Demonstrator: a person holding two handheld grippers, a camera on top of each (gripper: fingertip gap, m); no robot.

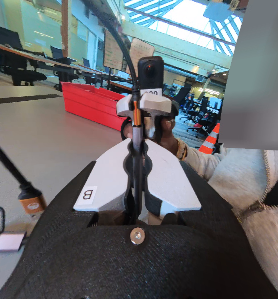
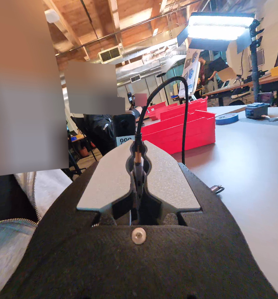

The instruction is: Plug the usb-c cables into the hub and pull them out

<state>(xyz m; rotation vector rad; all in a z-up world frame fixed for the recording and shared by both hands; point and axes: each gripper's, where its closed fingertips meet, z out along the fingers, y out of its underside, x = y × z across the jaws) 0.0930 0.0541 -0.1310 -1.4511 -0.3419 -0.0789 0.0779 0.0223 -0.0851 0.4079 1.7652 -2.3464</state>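
In the left wrist view, my left gripper [image 1: 137, 143] is shut on the thin grey hub [image 1: 136, 135], held edge-on above the grey table [image 1: 54, 137]. A gold-sleeved USB-C plug [image 1: 137, 113] sits in line with the hub's far end and touches it. My right gripper [image 1: 136, 103] faces me and is shut on that plug. In the right wrist view, my right gripper [image 2: 138, 143] clamps the gold plug [image 2: 138, 153], with the grey hub [image 2: 138, 169] between the fingers. The black braided cable [image 2: 185, 113] arches up and down to the table.
A second cable with a gold plug [image 1: 32, 205] and a silver connector [image 1: 7, 241] lie at the left. A red bin [image 1: 89, 103] stands behind, seen too in the right wrist view [image 2: 180, 129]. A blue tape roll [image 2: 226, 119] and a black device [image 2: 256, 110] sit far right. The grippers' ends are close to 5 cm from one another.
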